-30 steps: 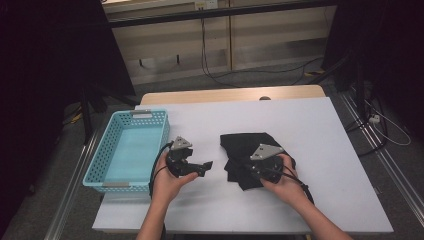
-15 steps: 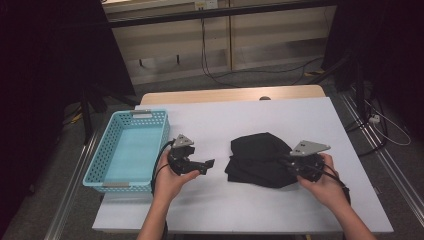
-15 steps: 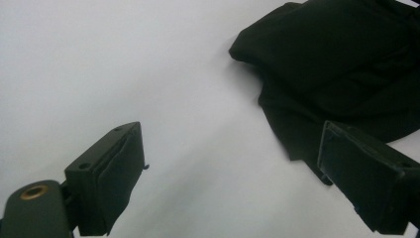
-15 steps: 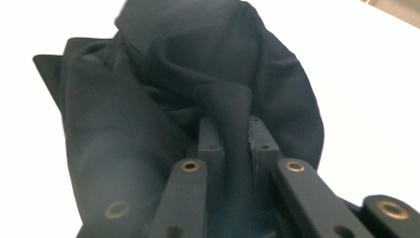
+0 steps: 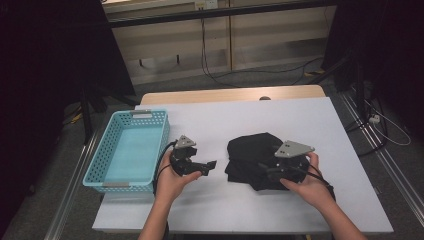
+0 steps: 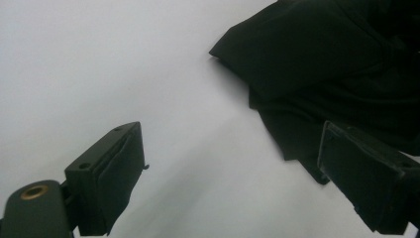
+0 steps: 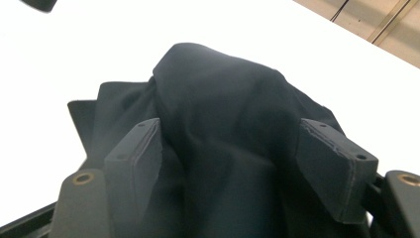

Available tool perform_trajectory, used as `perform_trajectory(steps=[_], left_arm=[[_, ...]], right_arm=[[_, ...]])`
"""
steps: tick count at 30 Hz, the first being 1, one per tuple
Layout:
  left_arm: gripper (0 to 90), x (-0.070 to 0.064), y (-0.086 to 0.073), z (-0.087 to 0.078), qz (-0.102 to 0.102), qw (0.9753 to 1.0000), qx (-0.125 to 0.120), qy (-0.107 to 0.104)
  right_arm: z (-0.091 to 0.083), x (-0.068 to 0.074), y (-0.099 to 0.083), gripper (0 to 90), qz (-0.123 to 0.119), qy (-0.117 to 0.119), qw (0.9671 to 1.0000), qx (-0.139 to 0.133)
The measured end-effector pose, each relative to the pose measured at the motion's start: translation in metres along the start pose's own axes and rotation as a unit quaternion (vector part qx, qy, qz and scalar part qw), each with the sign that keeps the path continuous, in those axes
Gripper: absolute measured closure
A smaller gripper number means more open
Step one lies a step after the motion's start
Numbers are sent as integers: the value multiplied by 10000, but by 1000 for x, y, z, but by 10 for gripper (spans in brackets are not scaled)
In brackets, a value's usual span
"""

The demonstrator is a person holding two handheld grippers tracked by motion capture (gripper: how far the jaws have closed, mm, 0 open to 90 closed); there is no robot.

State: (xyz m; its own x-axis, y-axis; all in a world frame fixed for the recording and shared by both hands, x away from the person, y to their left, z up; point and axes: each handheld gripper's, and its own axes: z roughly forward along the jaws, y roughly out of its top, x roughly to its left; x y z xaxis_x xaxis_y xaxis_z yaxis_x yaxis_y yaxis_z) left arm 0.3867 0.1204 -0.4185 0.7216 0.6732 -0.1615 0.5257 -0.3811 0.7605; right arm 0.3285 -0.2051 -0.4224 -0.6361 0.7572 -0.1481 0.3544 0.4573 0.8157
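Light blue basket (image 5: pixel 161 131) at white table's (image 5: pixel 300 115) left edge, cables (image 5: pixel 235 75) on floor

A black cloth (image 5: pixel 252 155) lies bunched in a loose, rumpled heap on the white table (image 5: pixel 240 115), right of centre (its folds rise to a soft hump), with one flat edge spread toward the table's middle.

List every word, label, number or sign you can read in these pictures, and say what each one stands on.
None: no readable text shows anywhere.
The black cloth, the blue basket, the white table, the left gripper and the right gripper carry no visible writing or marks.
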Motion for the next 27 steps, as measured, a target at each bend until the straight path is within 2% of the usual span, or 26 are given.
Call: perform_trajectory(steps=[6, 7, 9, 10, 12, 13, 16, 20, 22, 23, 24, 27], left_arm=[[108, 1, -3, -2, -23, 10000, 12, 24], [108, 0, -5, -1, -46, 10000, 42, 13], [108, -1, -6, 1, -35, 10000, 76, 16], [108, -2, -7, 3, -8, 9999, 130, -2], [108, -4, -7, 5, -6, 9999, 143, -16], [108, -4, -7, 5, 6, 9999, 140, -12], [108, -4, -7, 6, 35, 9999, 168, -11], [108, -5, -5, 9, 45, 9998, 183, -11], [109, -6, -4, 10, 52, 9998, 195, -38], [109, -6, -4, 10, 52, 9998, 195, -38], [109, -7, -3, 12, 84, 9997, 206, -54], [109, -9, -1, 16, 101, 9997, 201, -101]], right_arm=[[19, 9, 9, 244, -63, 17, 10000, 1], [29, 11, 9, 268, -67, -50, 9999, 144], [34, 12, 8, 301, -72, -37, 9997, 228], [41, 15, 6, 408, -140, 6, 9992, 382], [42, 18, 5, 508, -222, -51, 9983, 532], [41, 18, 6, 597, -253, -44, 9982, 534], [35, 15, 8, 812, -65, 107, 9991, 396], [19, 3, 7, 858, 367, 178, 9990, 166], [8, -4, 6, 859, 530, 133, 9985, 2], [8, -4, 6, 859, 530, 133, 9985, 2], [-6, -14, 3, 861, 666, 40, 9977, -127], [-22, -27, -4, 863, 795, -196, 9964, -202]])
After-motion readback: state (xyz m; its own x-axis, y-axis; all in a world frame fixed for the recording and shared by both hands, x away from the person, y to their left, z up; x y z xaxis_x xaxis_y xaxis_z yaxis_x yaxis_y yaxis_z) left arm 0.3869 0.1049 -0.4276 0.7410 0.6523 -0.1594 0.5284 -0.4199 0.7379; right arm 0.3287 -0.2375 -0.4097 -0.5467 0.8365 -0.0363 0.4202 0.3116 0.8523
